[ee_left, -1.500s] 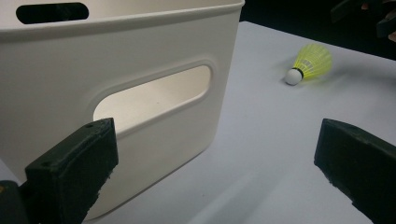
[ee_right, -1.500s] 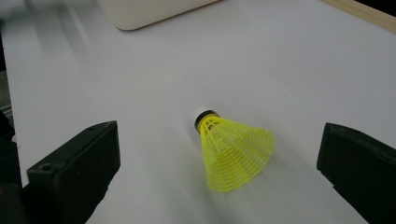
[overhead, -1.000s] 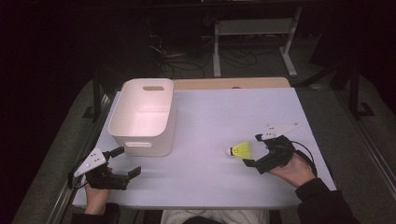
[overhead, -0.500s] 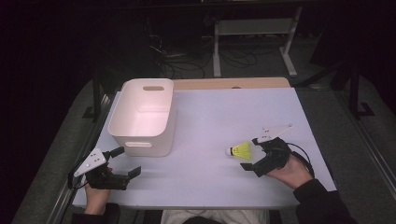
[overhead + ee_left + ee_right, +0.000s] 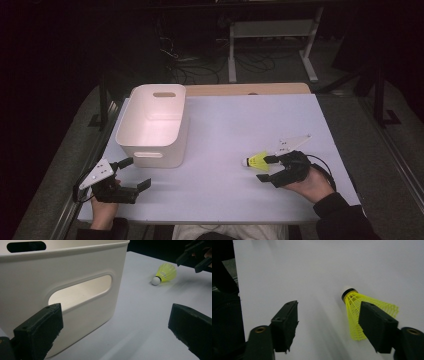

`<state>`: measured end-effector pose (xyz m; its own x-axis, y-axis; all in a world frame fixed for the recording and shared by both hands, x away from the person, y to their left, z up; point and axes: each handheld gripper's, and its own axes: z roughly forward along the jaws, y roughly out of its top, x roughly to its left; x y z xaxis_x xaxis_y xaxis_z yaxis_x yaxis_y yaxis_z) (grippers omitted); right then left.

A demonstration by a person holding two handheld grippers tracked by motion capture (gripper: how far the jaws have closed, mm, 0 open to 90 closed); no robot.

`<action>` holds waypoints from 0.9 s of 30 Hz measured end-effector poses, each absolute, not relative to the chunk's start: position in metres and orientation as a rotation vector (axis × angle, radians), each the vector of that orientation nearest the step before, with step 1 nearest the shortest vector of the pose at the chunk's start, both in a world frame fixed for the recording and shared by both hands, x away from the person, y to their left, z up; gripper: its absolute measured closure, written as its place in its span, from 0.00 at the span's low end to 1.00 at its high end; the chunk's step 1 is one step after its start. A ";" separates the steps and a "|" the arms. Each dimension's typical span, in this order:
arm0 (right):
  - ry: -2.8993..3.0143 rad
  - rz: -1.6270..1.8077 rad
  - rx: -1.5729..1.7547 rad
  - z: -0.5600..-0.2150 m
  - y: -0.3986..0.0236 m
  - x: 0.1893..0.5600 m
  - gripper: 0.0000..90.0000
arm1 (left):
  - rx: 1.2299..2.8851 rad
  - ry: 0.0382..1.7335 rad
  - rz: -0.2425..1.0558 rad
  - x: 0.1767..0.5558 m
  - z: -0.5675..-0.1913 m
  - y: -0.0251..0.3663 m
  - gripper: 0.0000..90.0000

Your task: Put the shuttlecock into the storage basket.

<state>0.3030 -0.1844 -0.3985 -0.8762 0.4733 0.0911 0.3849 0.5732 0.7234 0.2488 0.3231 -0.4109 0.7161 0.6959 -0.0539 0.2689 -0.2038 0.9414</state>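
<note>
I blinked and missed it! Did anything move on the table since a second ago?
Only a little. The right gripper slid a bit toward the person and closer to the left gripper's side, next to the yellow shuttlecock, jaws open, nothing grabbed yet. The shuttlecock shifted only slightly, if at all. The left gripper and the white bin stayed where they were.

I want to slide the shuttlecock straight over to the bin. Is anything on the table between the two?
Nothing: in the high view the white tabletop is bare between the yellow shuttlecock and the white bin. The left gripper view shows that stretch bare too.
</note>
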 end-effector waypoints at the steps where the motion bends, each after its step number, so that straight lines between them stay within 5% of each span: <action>1: 2.693 1.190 0.743 -0.399 -0.184 0.303 0.43 | 1.783 0.762 0.467 0.249 -0.411 0.323 0.00; 10: 2.734 1.153 0.776 -0.405 -0.183 0.305 0.64 | 1.784 0.761 0.465 0.249 -0.411 0.323 0.00; 18: 2.748 1.114 0.790 -0.411 -0.183 0.304 0.98 | 1.783 0.759 0.461 0.249 -0.411 0.323 0.00; 27: 2.754 1.123 0.857 -0.421 -0.188 0.308 0.98 | 1.782 0.758 0.460 0.248 -0.411 0.323 0.00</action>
